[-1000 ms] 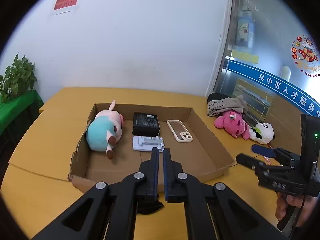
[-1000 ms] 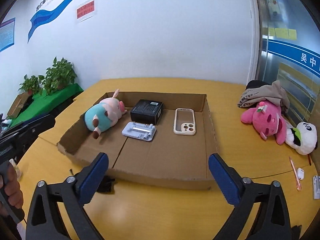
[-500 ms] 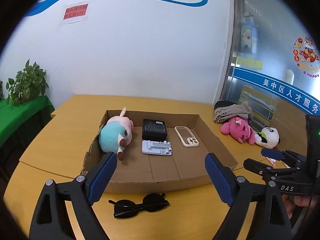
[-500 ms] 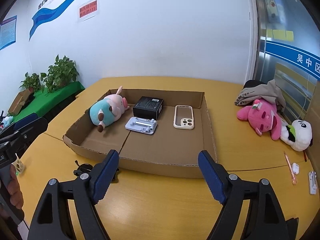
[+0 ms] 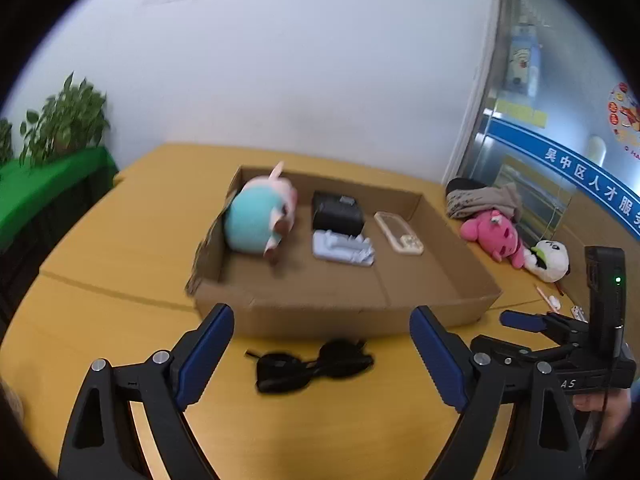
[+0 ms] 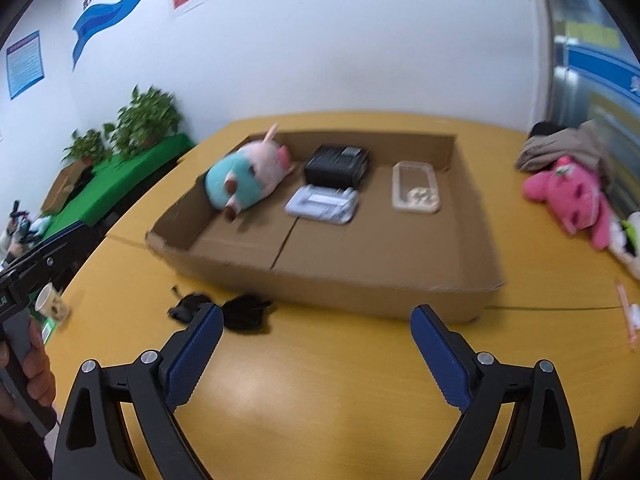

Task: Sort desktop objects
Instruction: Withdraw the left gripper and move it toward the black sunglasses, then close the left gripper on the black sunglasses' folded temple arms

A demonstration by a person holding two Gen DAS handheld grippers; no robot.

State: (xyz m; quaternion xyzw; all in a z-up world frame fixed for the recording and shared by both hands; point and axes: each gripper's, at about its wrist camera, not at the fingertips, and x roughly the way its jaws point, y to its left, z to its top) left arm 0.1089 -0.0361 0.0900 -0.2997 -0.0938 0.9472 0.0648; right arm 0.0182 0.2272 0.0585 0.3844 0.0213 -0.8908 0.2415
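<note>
Lying folded on the yellow table (image 5: 100, 248) just in front of the cardboard tray's (image 5: 344, 314) near wall, the black sunglasses (image 5: 312, 366) sit between and slightly ahead of the left gripper's (image 5: 322, 354) wide-spread jaws, probably lined up for a pickup. The right gripper (image 6: 316, 354), also wide open and empty, has them beside its left fingertip (image 6: 200, 336).

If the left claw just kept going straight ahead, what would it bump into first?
Probably the black sunglasses lying on the table between the open left gripper fingers; beyond them, the cardboard tray front wall. Depth is uncertain.
</note>
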